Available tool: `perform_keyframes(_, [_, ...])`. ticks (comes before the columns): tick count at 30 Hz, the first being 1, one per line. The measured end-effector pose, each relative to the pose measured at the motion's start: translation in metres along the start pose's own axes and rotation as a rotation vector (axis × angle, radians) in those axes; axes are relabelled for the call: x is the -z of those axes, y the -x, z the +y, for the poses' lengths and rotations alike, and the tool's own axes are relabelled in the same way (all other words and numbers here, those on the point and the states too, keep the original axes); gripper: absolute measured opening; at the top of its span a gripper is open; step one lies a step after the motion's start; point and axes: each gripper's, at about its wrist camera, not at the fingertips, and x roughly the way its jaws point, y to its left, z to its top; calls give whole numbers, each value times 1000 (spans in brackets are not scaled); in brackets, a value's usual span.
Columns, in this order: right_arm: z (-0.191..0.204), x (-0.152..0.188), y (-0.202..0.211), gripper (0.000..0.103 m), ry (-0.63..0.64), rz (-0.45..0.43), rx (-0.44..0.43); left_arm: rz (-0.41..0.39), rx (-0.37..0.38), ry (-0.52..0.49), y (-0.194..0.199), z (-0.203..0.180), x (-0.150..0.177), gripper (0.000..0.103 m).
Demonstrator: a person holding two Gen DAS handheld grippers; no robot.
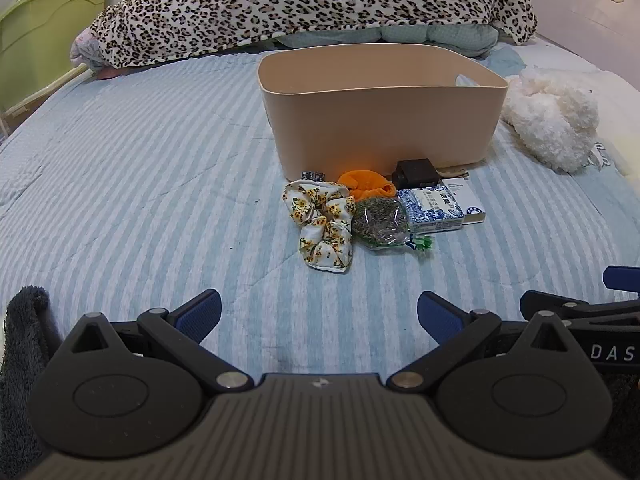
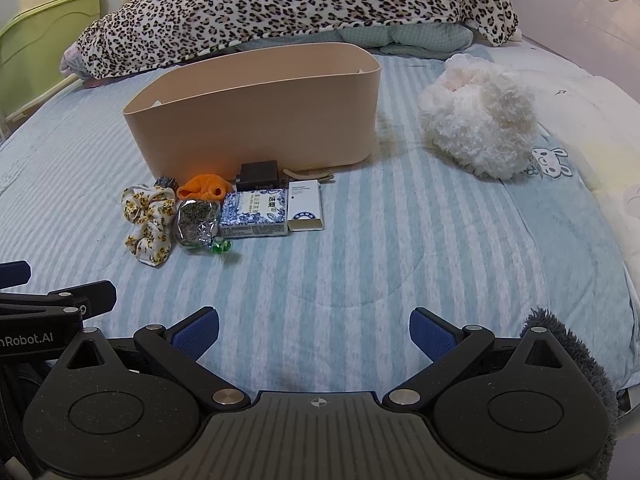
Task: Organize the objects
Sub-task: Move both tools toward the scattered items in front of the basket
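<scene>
A beige bin [image 1: 380,120] [image 2: 256,120] stands on the striped bed. In front of it lie a floral scrunchie [image 1: 322,224] [image 2: 146,220], an orange cloth [image 1: 366,184] [image 2: 204,186], a clear bag of dried herbs [image 1: 382,222] [image 2: 196,222], a blue-and-white box [image 1: 434,208] [image 2: 256,214], a white box [image 1: 466,198] [image 2: 305,206] and a black adapter [image 1: 416,172] [image 2: 259,176]. My left gripper [image 1: 319,316] and right gripper [image 2: 314,330] are both open and empty, low over the bed, well short of the objects.
A leopard-print blanket [image 1: 312,4] [image 2: 296,8] lies heaped behind the bin. A fluffy white plush [image 1: 548,120] [image 2: 480,120] sits to the bin's right. Green furniture [image 1: 40,40] stands at far left. Each gripper shows at the other view's edge.
</scene>
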Motion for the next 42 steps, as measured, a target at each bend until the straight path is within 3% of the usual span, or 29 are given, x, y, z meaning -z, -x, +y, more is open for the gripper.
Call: perform_keyframes(42, [-7,-9,-11,103,-4,7,7,15,10,-15,-13,6,-3,103])
